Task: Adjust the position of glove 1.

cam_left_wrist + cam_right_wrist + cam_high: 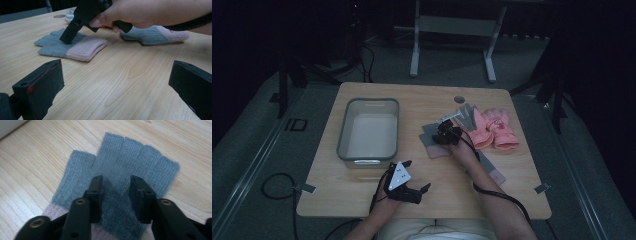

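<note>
A grey fingerless knit glove (431,143) (62,46) (135,157) with a pink cuff lies flat on the wooden table (377,95), near its middle. My right gripper (444,134) (116,187) points down onto it. Its tips rest on the palm area, partly closed, with grey fabric between the jaws and no firm pinch to be seen. In the left gripper view, one black finger (71,31) of that gripper touches the glove. My left gripper (417,176) (116,85) stays wide open near the front edge, with nothing between its jaws.
A second grey glove with a pink cuff (493,172) (150,35) lies to the right, under the right forearm. A pair of pink gloves (494,127) and a pale grey pair (467,115) lie behind. A grey plastic bin (343,135) stands at the left.
</note>
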The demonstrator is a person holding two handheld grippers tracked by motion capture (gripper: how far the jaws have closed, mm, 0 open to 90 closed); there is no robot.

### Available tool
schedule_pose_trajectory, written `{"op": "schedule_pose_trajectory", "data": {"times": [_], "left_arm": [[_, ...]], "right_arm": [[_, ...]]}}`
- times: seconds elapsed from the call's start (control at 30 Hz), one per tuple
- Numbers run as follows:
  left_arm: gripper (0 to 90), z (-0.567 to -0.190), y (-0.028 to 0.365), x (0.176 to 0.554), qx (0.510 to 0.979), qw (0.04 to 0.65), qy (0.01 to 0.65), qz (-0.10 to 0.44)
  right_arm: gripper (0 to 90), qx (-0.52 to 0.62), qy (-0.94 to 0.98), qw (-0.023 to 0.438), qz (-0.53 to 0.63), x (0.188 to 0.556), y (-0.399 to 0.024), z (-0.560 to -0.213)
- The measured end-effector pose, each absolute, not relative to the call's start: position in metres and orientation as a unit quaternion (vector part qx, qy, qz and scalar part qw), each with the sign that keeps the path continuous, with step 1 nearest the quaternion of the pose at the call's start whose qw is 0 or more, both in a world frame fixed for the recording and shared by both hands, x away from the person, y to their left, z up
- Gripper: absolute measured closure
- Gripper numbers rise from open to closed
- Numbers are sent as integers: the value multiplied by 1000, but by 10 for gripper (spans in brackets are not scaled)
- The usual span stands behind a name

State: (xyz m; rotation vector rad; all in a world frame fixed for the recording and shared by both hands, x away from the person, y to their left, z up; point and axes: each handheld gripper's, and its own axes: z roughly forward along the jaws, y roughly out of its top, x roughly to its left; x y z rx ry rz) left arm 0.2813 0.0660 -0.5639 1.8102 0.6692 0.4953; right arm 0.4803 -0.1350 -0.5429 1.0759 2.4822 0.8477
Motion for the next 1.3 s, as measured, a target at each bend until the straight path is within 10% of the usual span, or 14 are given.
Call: {"op": "schedule_pose_trajectory", "data": {"times": [0.17, 0.67, 1.3], "left_arm": [[0, -564, 66, 281, 762, 543, 284, 208], [0, -564, 68, 281, 759, 548, 285, 207], [0, -564, 67, 281, 759, 546, 284, 211]], "right_arm": [[848, 393, 859, 157, 289, 478, -128, -542], [856, 484, 771, 173, 376, 396, -150, -473], [853, 500, 787, 131, 337, 350, -154, -534]]}}
